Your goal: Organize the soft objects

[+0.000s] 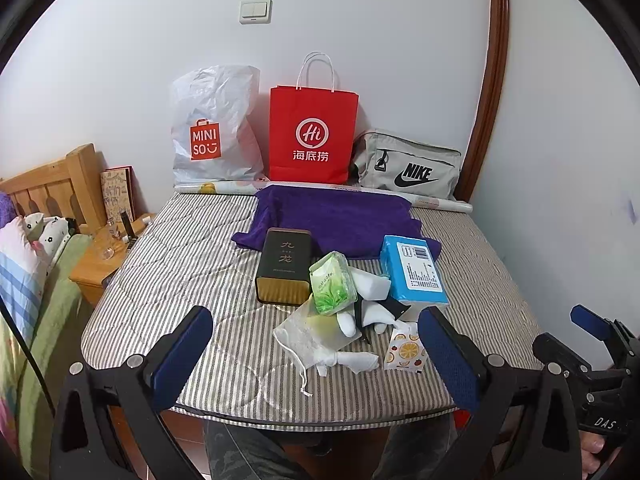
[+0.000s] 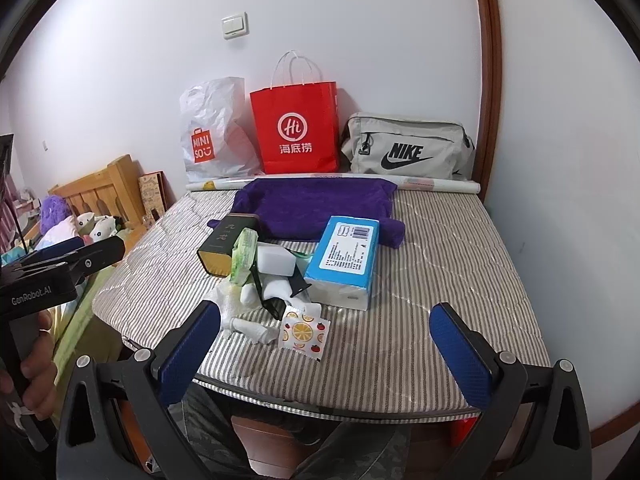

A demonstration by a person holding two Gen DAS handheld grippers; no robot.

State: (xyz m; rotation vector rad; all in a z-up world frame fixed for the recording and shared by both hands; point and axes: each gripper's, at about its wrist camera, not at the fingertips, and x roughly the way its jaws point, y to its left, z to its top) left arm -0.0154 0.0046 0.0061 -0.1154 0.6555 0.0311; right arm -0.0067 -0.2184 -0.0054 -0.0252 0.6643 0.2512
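Note:
A pile lies on the striped mattress (image 1: 168,280): a purple towel (image 1: 340,216), a blue tissue pack (image 1: 414,274), a green tissue pack (image 1: 332,288), white socks (image 1: 360,360), a mesh drawstring pouch (image 1: 304,334), a fruit-print packet (image 1: 405,354) and a dark tin box (image 1: 286,266). The same towel (image 2: 316,204), blue pack (image 2: 344,260) and fruit packet (image 2: 304,332) show in the right wrist view. My left gripper (image 1: 316,352) is open and empty, held before the near edge. My right gripper (image 2: 326,348) is open and empty beside it.
A white Miniso bag (image 1: 212,128), a red paper bag (image 1: 312,136) and a grey Nike bag (image 1: 412,168) stand against the wall behind a paper roll (image 1: 436,200). A wooden nightstand (image 1: 96,268) and a second bed (image 1: 36,264) lie left.

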